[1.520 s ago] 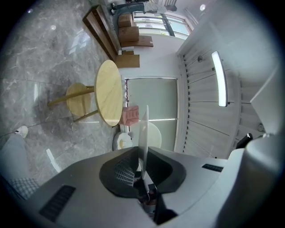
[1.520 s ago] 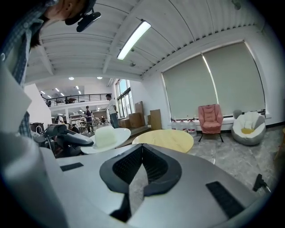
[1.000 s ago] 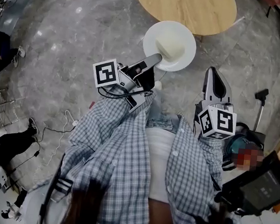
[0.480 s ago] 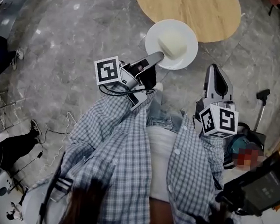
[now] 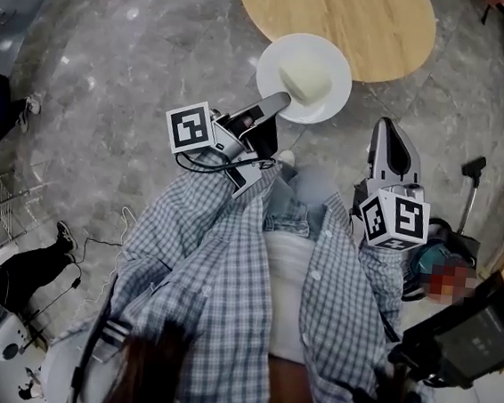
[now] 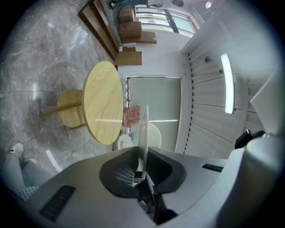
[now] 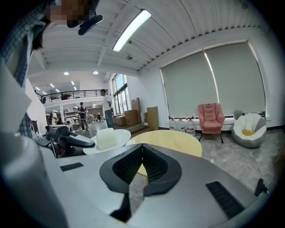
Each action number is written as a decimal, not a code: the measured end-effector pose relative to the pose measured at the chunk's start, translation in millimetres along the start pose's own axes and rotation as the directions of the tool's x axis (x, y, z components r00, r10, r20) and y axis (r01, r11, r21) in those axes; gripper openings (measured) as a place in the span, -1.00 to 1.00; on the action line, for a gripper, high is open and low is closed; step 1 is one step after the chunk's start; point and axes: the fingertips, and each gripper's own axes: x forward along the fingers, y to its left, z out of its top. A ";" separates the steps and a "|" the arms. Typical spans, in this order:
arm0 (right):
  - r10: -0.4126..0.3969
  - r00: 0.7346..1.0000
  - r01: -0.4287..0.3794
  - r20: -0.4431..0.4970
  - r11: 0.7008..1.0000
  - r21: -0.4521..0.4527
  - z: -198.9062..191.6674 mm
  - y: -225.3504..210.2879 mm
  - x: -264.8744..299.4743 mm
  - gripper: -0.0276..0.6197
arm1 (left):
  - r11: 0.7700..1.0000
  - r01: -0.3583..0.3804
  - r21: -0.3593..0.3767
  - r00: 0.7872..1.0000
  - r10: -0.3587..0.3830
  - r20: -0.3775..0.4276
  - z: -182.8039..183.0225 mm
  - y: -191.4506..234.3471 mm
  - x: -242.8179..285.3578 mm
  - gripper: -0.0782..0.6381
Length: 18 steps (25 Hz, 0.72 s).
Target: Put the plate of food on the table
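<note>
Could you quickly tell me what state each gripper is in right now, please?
Left gripper: closed on the rim of the plate of food.
Right gripper: closed, holding nothing.

From my head the table [image 5: 343, 18] runs off the top edge, so only its near part shows. My left gripper [image 5: 278, 102] covers the near rim of the plate [image 5: 276, 60], and where the pads meet the rim is hidden there. In the left gripper view the plate stands edge-on, a thin pale line, with the food [image 5: 305, 84] out of sight. What that pale block is I cannot tell. The people [image 7: 106, 104] far back in the right gripper view are too small to make out.
</note>
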 end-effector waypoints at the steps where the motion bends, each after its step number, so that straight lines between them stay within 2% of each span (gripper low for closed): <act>1: -0.001 1.000 0.001 -0.002 1.000 -0.002 0.3 -0.5 0.4 -0.89 | 1.000 0.001 0.000 1.000 -0.001 0.000 0.9 -0.4 0.2 -0.70; 18: 0.003 1.000 -0.004 -0.019 0.999 -0.035 2.8 -11.0 24.9 -0.89 | 1.000 0.004 -0.019 0.999 -0.004 0.042 22.6 8.8 5.5 -0.70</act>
